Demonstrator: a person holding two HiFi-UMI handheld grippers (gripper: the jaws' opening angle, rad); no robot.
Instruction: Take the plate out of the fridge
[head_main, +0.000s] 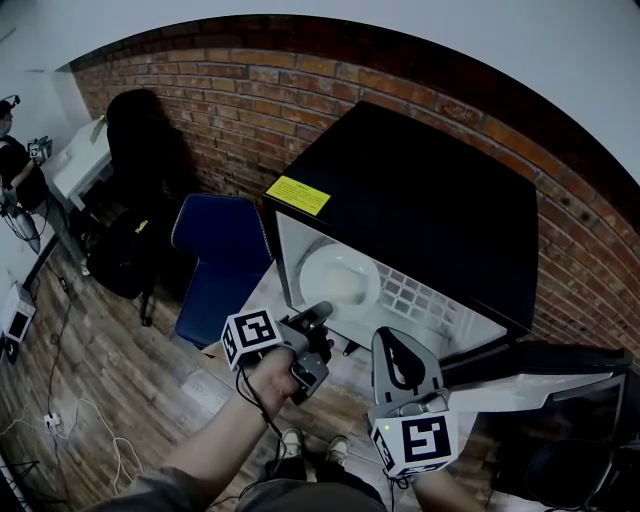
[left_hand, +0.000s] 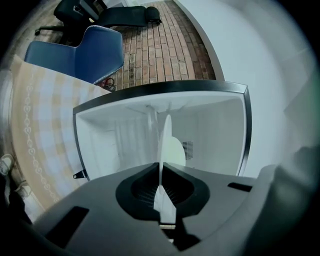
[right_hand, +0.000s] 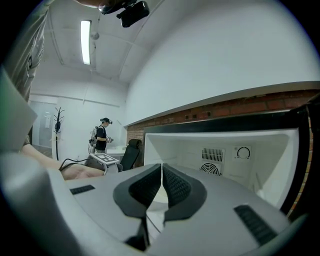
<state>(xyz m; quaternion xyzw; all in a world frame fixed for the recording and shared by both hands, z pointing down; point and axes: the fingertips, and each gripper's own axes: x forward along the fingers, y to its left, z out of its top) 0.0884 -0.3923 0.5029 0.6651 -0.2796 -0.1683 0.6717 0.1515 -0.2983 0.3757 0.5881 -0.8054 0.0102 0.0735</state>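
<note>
We see the left gripper (head_main: 321, 314) with its ribbed black jaws closed on the near rim of the plate (head_main: 340, 276), a smooth, round white dish that lies flat on the wire shelf (head_main: 421, 300) inside the fridge (head_main: 430, 195). The fridge is a boxy cabinet, matte black outside and glossy white inside, with a yellow sticker (head_main: 297, 195) on its top edge.

The left gripper view shows what the head view cannot: the plate (left_hand: 168, 146) edge-on as a thin white blade pinched between the pads. The right gripper (head_main: 394, 345) hangs just in front of the fridge opening. Its own view shows the right gripper (right_hand: 161, 171) with jaws together and nothing between them. Only this view shows a round fan grille (right_hand: 211, 169) and a dial (right_hand: 243, 152) on the back wall.

Only the head view takes in the rough brick wall (head_main: 250, 110) and the blue moulded chair (head_main: 215, 250).
</note>
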